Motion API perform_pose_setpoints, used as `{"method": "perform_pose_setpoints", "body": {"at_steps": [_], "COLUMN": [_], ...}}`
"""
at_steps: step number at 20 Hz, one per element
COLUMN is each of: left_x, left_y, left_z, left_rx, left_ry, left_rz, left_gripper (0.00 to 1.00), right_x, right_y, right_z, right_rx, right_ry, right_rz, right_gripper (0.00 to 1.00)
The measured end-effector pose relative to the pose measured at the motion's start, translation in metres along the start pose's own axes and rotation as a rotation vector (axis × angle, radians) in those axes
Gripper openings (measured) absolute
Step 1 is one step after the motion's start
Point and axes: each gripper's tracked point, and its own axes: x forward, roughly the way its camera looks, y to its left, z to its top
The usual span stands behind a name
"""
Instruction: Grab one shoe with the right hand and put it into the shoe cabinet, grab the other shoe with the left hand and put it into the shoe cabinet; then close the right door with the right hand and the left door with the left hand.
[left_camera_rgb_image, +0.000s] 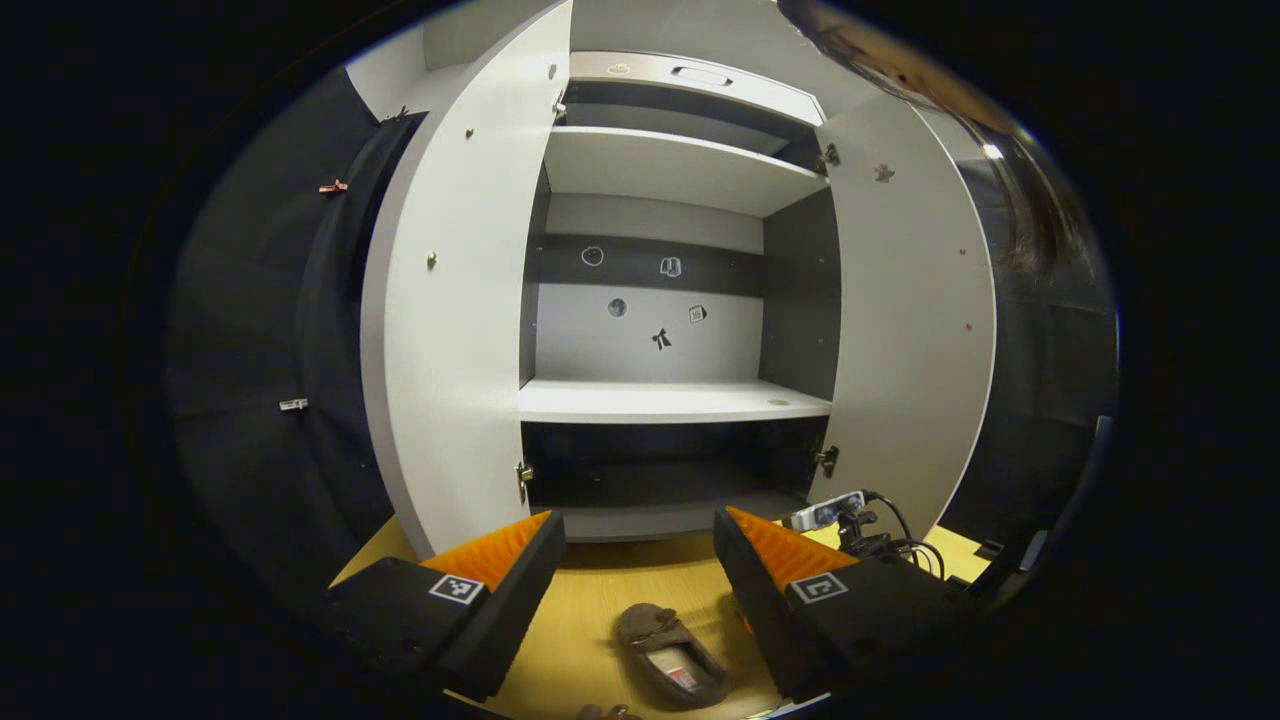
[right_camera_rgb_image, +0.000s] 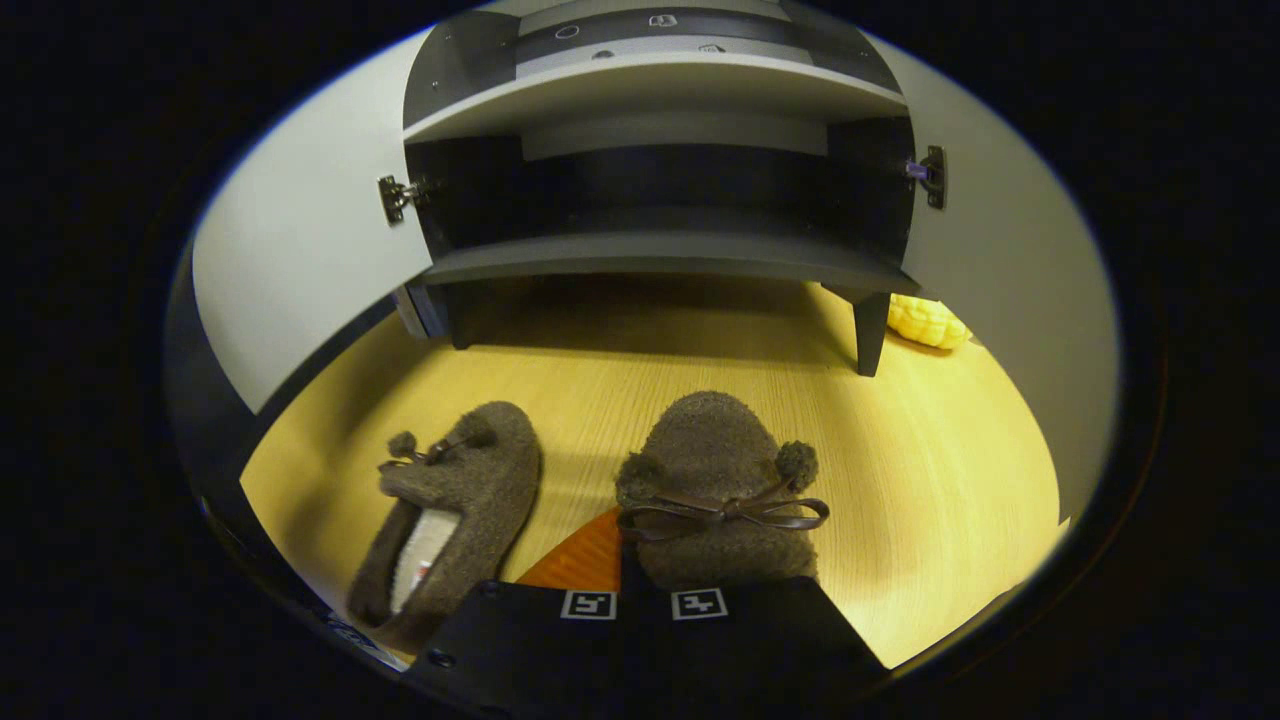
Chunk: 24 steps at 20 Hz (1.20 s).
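Right gripper (right_camera_rgb_image: 640, 585) clamps one brown shoe (right_camera_rgb_image: 715, 480) before the shoe cabinet (right_camera_rgb_image: 660, 255); its mate (right_camera_rgb_image: 450, 510) lies alongside. Left gripper (left_camera_rgb_image: 640, 560) hangs unclenched facing that cabinet.

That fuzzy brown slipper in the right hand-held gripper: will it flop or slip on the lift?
The slipper looks soft and fleecy, so it probably sags at the toe rather than staying stiff. It is likely light for its size. The fuzzy surface should grip rather than slide, though the right hand-held gripper seems to pinch only its rear edge, so it may swing.
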Motion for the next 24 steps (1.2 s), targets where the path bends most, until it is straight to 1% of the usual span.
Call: {"method": "perform_pose_setpoints", "body": {"at_steps": [2, 3, 6, 8, 10, 12, 17, 19, 20, 21, 23, 24], "left_x": [-0.008, -0.014, -0.027, -0.036, -0.047, -0.053, -0.061, -0.058, -0.054, -0.052, -0.045, -0.043], "left_y": [-0.006, -0.009, -0.017, -0.026, -0.035, -0.043, -0.06, -0.063, -0.062, -0.061, -0.056, -0.052], "left_z": [0.009, 0.014, 0.027, 0.038, 0.05, 0.053, 0.061, 0.066, 0.067, 0.068, 0.07, 0.069], "left_rx": [-0.01, -0.012, -0.036, -0.063, -0.069, -0.073, -0.104, -0.115, -0.123, -0.132, -0.145, -0.145], "left_ry": [-0.01, -0.014, -0.024, -0.035, -0.061, -0.06, -0.059, -0.061, -0.059, -0.058, -0.057, -0.053], "left_rz": [-0.014, -0.019, -0.028, -0.043, -0.058, -0.067, -0.071, -0.065, -0.059, -0.051, -0.026, -0.011], "left_gripper": [0.95, 0.95, 0.95, 0.95, 0.95, 0.95, 0.95, 0.95, 0.95, 0.95, 0.95, 0.95], "right_x": [-0.031, -0.047, -0.08, -0.092, -0.102, -0.109, -0.109, -0.093, -0.083, -0.072, -0.051, -0.037], "right_y": [0.005, 0.008, 0.016, 0.019, 0.02, 0.021, 0.013, 0.005, 0.0, -0.003, -0.012, -0.016], "right_z": [0.015, 0.028, 0.079, 0.127, 0.183, 0.238, 0.35, 0.391, 0.409, 0.426, 0.451, 0.459], "right_rx": [-0.018, -0.028, -0.037, -0.034, -0.043, -0.06, -0.066, -0.076, -0.076, -0.071, -0.058, -0.053], "right_ry": [-0.014, -0.038, -0.117, -0.186, -0.281, -0.373, -0.514, -0.545, -0.555, -0.562, -0.568, -0.553], "right_rz": [0.015, 0.019, 0.023, 0.02, 0.014, 0.013, -0.019, -0.042, -0.052, -0.058, -0.073, -0.078], "right_gripper": [0.05, 0.05, 0.05, 0.05, 0.05, 0.05, 0.05, 0.05, 0.08, 0.05, 0.05, 0.05]}}
